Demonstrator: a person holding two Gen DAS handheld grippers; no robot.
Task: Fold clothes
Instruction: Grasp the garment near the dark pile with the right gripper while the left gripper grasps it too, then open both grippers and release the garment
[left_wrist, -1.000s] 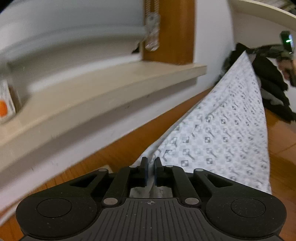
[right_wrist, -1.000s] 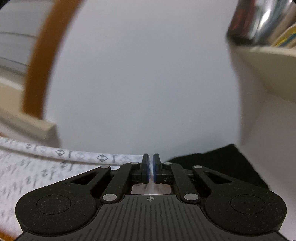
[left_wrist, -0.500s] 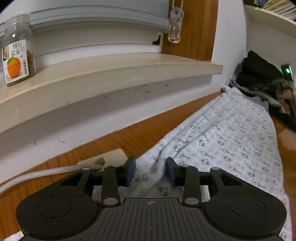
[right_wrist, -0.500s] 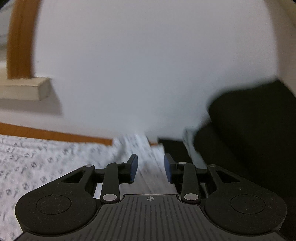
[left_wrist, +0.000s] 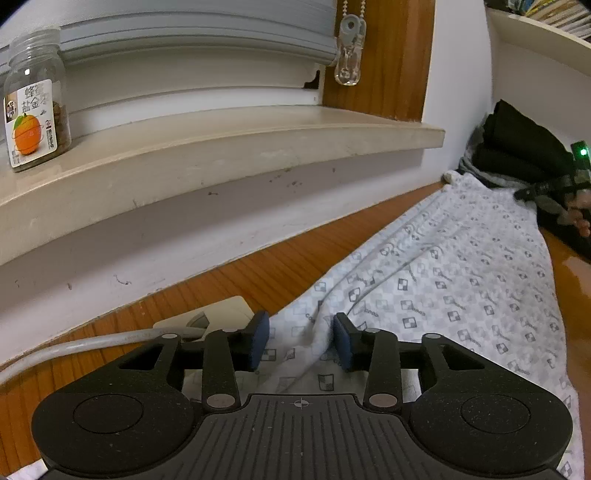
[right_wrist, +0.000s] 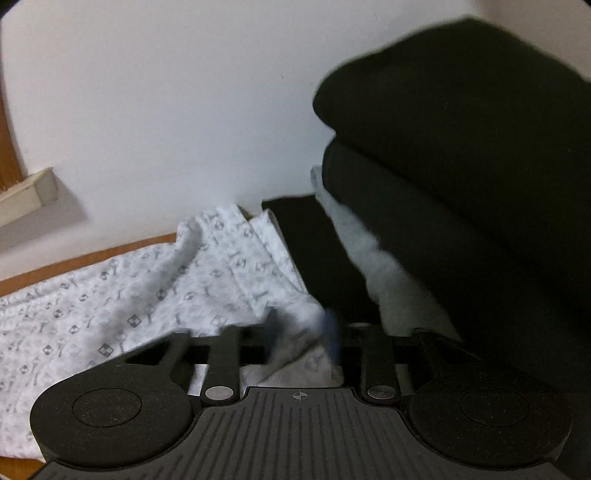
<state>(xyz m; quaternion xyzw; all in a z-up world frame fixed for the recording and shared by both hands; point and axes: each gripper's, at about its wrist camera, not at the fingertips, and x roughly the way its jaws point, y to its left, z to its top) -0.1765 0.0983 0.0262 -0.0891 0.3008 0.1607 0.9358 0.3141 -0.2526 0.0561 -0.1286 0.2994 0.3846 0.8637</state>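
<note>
Left wrist view: my left gripper (left_wrist: 301, 341) released over the patterned cloth (left_wrist: 461, 280), which runs toward 1 o'clock.
Right wrist view: my right gripper (right_wrist: 301, 332) released too, blurred.

jar (left_wrist: 35, 99) on windowsill (left_wrist: 221, 147) | blind-cord pull (left_wrist: 347, 66) | power strip (left_wrist: 218, 314)

Black ribbed left claw (left_wrist: 300, 341) has blue pads, silver pivot screws.
</note>
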